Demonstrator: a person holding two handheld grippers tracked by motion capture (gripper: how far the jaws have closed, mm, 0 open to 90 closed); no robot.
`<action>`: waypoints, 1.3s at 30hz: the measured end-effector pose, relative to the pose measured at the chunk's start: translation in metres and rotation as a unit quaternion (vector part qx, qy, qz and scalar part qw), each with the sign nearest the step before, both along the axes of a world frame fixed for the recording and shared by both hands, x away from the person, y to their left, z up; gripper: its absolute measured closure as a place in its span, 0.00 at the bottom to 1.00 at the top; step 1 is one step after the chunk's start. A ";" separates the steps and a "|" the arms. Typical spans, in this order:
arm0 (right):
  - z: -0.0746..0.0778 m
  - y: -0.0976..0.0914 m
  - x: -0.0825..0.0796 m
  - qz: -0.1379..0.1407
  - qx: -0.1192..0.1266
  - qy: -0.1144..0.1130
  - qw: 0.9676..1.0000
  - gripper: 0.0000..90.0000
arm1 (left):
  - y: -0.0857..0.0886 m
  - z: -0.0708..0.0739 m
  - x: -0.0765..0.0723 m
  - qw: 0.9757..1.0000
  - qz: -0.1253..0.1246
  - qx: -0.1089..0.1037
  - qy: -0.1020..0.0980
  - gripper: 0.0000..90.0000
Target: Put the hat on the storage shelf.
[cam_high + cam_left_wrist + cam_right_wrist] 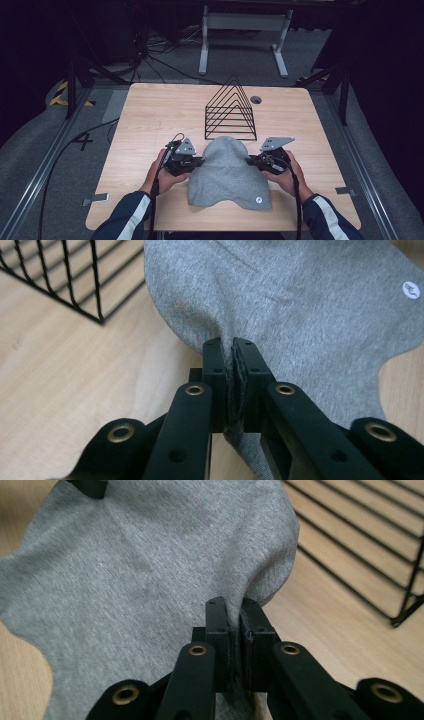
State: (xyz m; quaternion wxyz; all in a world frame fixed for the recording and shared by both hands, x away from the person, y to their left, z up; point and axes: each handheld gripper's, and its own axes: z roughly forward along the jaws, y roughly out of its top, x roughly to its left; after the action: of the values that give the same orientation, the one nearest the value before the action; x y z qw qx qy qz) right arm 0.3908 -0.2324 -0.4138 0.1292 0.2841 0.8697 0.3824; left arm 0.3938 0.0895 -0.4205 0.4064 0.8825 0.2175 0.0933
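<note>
Dim room — grey floor (45, 150), white frame (243, 30).

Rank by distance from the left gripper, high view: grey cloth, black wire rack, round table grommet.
From the left gripper:
1. Grey cloth, its left edge pinched in the jaws.
2. Black wire rack, behind the cloth, mid-table.
3. Round table grommet, by the table's far edge, right of the rack.

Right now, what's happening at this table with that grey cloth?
A person holds a gripper in each hand and has pinched a grey cloth by two opposite edges. The left gripper and the right gripper are both shut on the fabric, its upper part bulging between them. A black wire rack stands just behind it on the wooden table.
</note>
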 end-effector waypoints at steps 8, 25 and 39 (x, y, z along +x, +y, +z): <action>0.019 -0.006 -0.002 -0.001 0.016 -0.026 1.000 0.94 | -0.001 0.021 0.004 0.999 -0.008 -0.009 -0.032 0.95; 0.071 -0.015 -0.004 -0.015 0.027 -0.083 0.996 0.94 | -0.012 0.085 0.009 0.995 -0.022 0.001 -0.096 0.95; 0.135 -0.022 0.003 -0.027 0.046 -0.132 0.990 0.94 | -0.022 0.149 0.023 0.990 -0.037 -0.020 -0.137 0.95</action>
State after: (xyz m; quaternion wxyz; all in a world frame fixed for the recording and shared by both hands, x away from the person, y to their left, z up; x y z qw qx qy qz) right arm 0.3941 -0.2547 -0.2791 0.2404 0.2599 0.8184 0.4526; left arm 0.4164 0.0675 -0.2713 0.4528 0.8607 0.1292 0.1937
